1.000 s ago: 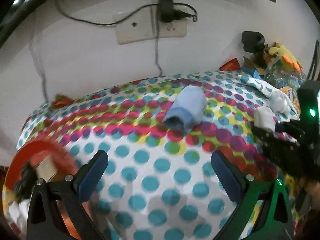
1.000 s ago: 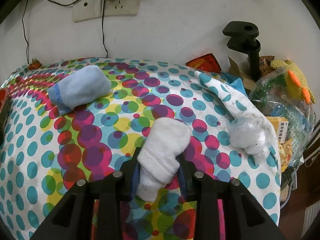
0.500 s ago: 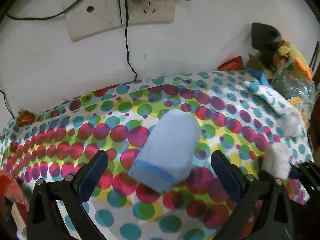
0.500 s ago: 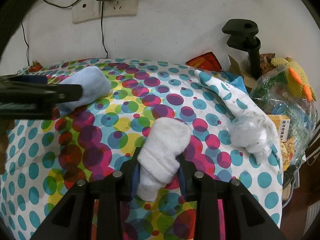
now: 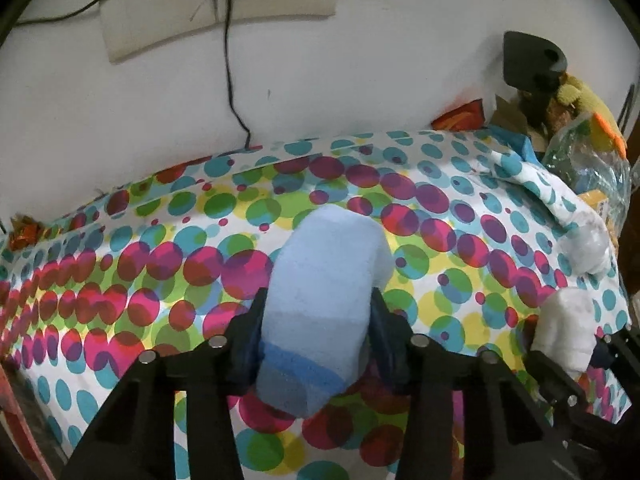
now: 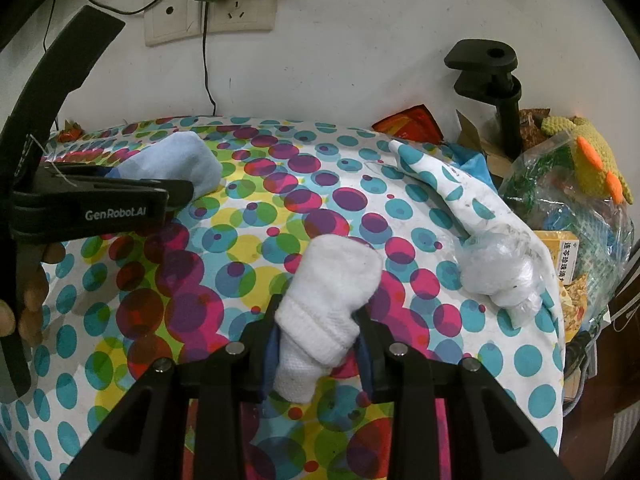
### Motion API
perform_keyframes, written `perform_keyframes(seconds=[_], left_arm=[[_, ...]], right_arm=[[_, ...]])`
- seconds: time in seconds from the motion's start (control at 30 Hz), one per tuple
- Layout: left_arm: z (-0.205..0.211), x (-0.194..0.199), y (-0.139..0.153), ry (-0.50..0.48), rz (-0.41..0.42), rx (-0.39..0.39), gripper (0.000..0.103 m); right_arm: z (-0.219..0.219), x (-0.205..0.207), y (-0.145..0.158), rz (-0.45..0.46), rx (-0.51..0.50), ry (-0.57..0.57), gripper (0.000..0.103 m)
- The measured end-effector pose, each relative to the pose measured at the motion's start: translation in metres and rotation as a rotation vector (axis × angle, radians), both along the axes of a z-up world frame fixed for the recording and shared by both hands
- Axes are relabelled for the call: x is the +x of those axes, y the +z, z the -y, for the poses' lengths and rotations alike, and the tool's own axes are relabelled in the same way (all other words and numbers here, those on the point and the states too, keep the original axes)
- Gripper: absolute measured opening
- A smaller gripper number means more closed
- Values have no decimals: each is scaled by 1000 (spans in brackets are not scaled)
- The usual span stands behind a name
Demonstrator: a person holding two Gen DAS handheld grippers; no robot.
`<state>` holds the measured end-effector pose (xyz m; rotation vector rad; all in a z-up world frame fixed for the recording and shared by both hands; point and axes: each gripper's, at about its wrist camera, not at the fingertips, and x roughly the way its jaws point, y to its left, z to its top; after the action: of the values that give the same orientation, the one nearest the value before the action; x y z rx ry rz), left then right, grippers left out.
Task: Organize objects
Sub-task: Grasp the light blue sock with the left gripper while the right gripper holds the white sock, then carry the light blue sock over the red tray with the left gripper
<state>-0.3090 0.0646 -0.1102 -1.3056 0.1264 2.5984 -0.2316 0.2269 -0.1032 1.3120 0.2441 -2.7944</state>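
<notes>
1. Left wrist view: left gripper (image 5: 316, 330) has its jaws closed on the light blue sock (image 5: 324, 300), gripping it near the darker blue cuff end; sock lies on the polka-dot tablecloth (image 5: 160, 264), toe pointing toward the wall
2. Right wrist view: right gripper (image 6: 316, 342) jaws pinch the white sock (image 6: 328, 312) at its ribbed cuff; sock rests on the table, toe angled up-right
3. White sock also visible at the right edge of the left view (image 5: 564, 332); the two socks well apart
4. Crumpled clear plastic bag (image 6: 500, 276) just right of white sock, on a folded-up cloth corner
5. Wall outlet (image 6: 212, 16) with black cable behind; black clamp stand (image 6: 492, 80) and yellow crochet toy (image 6: 588, 156) at far right
</notes>
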Motion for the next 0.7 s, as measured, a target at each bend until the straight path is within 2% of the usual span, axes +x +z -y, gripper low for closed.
perform_keyframes(seconds=[0.17,0.23,0.33,0.6,0.7], left_arm=[[-1,2,-2,30,-34,-10,50],[0,2,-2,44,-37,-22,58],[6,-2,-3,67,-22,5,63],[3,0,-3,79,-22,-1,64],[-1,2,-2,94,-29,-5,58]], right_arm=[[0,0,0,1,-4,0,33],[0,0,0,1,-3,0,33],[0,0,0,1,-5,0,33],[-1,0,-1,2,-10,0,34],[0,0,-1,2,-9,0,34]])
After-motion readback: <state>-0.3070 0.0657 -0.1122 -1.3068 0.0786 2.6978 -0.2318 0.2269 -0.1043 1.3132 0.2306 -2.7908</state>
